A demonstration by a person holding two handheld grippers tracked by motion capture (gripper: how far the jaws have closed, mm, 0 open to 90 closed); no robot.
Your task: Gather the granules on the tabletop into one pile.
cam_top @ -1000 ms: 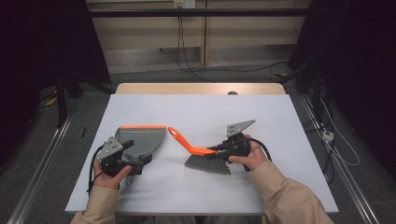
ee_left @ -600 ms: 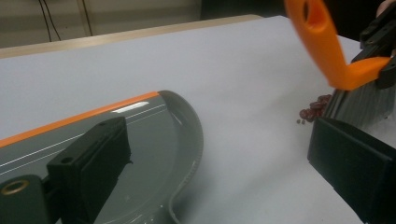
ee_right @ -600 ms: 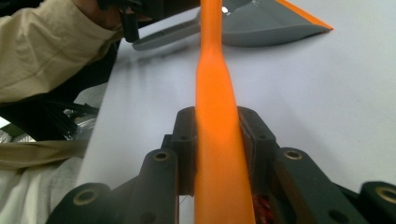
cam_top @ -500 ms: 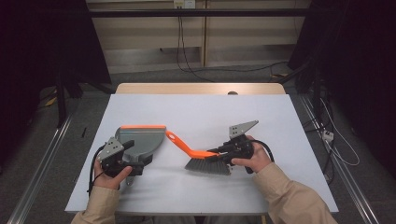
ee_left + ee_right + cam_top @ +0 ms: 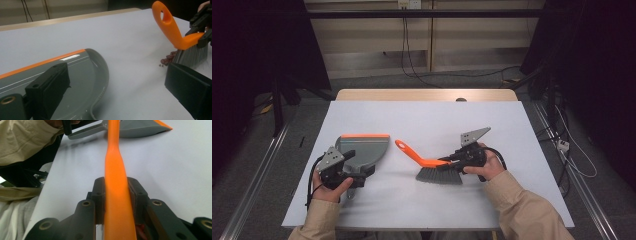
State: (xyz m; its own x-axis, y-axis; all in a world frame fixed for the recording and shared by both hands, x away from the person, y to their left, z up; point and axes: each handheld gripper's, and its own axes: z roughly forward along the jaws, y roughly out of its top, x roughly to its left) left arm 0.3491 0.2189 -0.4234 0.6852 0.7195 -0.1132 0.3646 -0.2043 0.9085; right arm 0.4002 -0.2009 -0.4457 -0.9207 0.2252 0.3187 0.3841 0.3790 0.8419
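A grey dustpan (image 5: 364, 147) with an orange front lip lies flat at the table's left. My left gripper (image 5: 357, 162) sits at its rear end. In the left gripper view the jaws stand wide apart, one over the pan (image 5: 82, 65), so the left gripper (image 5: 117, 85) is open. A hand brush (image 5: 427, 162) with an orange looped handle and grey bristles stands on the table at the centre right. My right gripper (image 5: 452, 160) is shut on its handle (image 5: 116, 170). Small reddish-brown crumbs (image 5: 167, 60) lie at the foot of the bristles.
The white table top (image 5: 437, 120) stretches bare beyond the tools to a wooden far edge (image 5: 427, 95). Cables run across the floor behind and to the right. The person's beige sleeves come in from the bottom edge.
The brush and my right gripper have shifted slightly to the right. The left gripper and the dustpan have stayed where they were.
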